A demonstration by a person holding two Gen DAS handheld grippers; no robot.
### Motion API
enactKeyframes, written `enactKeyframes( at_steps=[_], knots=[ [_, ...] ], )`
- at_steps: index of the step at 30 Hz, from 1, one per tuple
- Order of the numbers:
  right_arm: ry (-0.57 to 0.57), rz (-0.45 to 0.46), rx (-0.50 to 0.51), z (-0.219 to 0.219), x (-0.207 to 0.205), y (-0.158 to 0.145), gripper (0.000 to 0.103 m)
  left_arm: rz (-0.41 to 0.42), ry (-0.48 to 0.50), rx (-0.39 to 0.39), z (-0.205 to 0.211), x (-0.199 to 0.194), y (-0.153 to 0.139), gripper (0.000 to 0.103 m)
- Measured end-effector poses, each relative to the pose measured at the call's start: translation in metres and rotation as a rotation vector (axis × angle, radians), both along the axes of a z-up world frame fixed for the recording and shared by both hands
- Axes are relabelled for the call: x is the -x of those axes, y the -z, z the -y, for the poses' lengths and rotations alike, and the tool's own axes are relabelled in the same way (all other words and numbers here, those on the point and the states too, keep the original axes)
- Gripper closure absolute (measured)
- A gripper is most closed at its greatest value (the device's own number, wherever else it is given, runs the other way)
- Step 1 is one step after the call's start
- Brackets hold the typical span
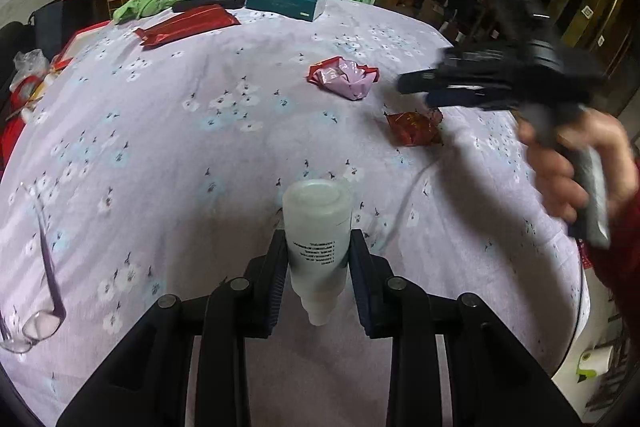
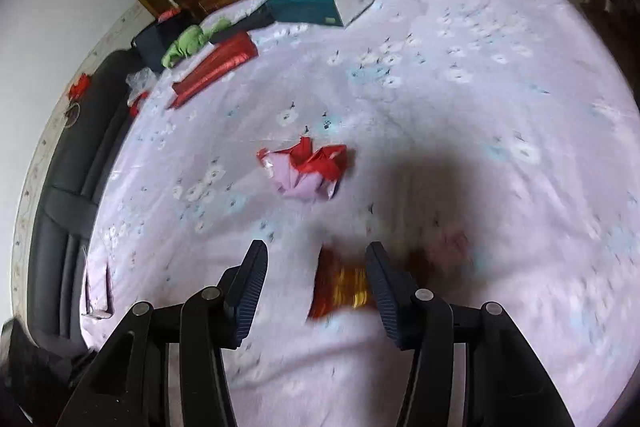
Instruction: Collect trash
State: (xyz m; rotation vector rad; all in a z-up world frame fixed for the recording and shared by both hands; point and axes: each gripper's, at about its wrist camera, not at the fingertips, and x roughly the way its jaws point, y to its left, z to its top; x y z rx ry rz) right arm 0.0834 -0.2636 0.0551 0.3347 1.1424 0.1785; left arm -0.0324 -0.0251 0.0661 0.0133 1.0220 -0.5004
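The left hand-held gripper (image 1: 318, 267) clamps a white plastic bottle (image 1: 318, 227); the right hand-held gripper (image 2: 316, 281) hangs wide over a red-gold wrapper (image 2: 340, 287) on the table (image 2: 460, 107).

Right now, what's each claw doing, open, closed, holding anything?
Left claw: closed on the white plastic bottle.
Right claw: open, empty, above the red-gold wrapper.
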Motion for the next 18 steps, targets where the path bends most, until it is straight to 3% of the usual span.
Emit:
enactKeyframes(
  at_steps=[4, 12, 16, 18],
  knots=[
    [-0.007, -0.049, 0.008, 0.009, -0.012, 0.018, 0.048, -0.009, -0.009, 0.007, -0.006, 0.006, 0.000, 0.074],
    [-0.050, -0.117, -0.050, 0.017, 0.028, 0.024, 0.048, -0.012, 0.001, 0.022, -0.004, 0.002, 0.002, 0.074],
    [-0.054, -0.090, 0.045, 0.008, 0.034, 0.023, 0.048, -0.012, 0.005, 0.026, 0.000, -0.003, 0.003, 0.074],
    [-0.032, -0.089, 0.026, 0.009, 0.031, 0.023, 0.048, -0.012, 0.005, 0.025, 0.002, -0.004, 0.004, 0.074]
  ],
)
